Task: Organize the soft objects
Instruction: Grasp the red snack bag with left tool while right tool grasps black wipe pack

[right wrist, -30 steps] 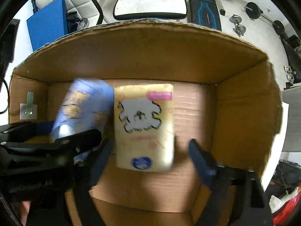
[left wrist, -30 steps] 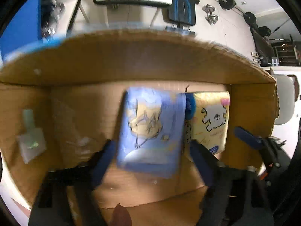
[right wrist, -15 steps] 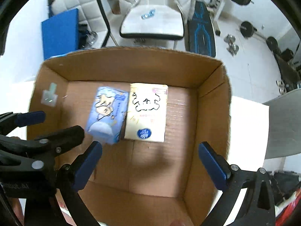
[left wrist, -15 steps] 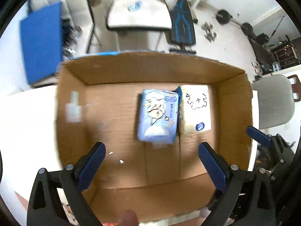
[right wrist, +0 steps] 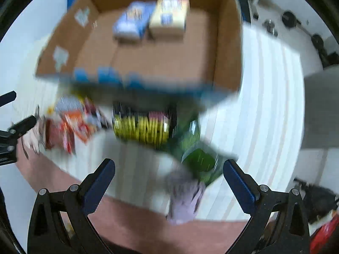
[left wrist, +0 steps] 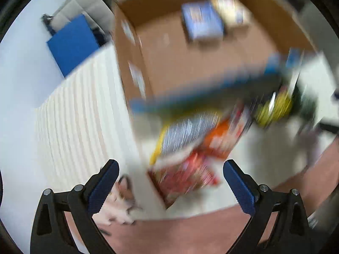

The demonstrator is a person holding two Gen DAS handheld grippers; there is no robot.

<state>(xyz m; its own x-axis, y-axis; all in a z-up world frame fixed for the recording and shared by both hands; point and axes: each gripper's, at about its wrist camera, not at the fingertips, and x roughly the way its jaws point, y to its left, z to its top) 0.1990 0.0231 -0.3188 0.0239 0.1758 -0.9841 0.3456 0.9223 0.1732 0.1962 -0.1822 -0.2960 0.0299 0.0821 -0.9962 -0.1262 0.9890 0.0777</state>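
Note:
Both views are motion-blurred. A cardboard box (left wrist: 211, 67) (right wrist: 152, 59) holds a blue tissue pack (left wrist: 201, 22) (right wrist: 132, 19) and a yellow tissue pack (left wrist: 229, 8) (right wrist: 169, 12) side by side at its far end. My left gripper (left wrist: 169, 182) is open and empty above a red snack bag (left wrist: 182, 177) and an orange and silver one (left wrist: 199, 131) in front of the box. My right gripper (right wrist: 169, 182) is open and empty above a green packet (right wrist: 199, 163), a yellow-black packet (right wrist: 142, 127) and a lilac cloth (right wrist: 184, 199).
The items lie on a white ribbed mat (left wrist: 80, 114) (right wrist: 264, 105) over a reddish table edge (left wrist: 190, 232). A white furry object (left wrist: 118, 205) lies by the left finger. A blue panel (left wrist: 72, 42) and gym weights (right wrist: 290, 19) stand beyond the table.
Both grippers have pulled back out of the box, leaving the two tissue packs inside. They now hover over the loose packets in front of the box.

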